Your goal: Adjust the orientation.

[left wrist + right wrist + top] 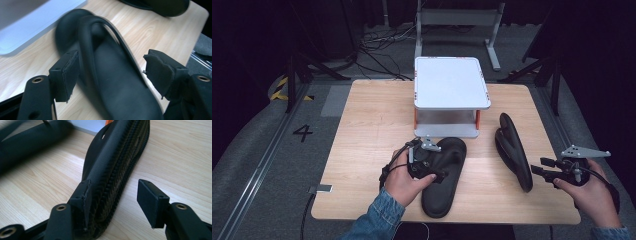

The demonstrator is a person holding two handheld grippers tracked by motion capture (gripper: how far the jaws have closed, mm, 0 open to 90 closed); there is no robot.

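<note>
High view: both grippers' fingers stand apart, the left gripper straddling the flat slipper, the right gripper beside the slipper on edge, seemingly lining up grasps.

- A raised stand sits at the table's far middle.
- One sandal lies flat in front of the stand, toward the near edge.
- A second sandal stands on its side, to the right of the first.
</note>
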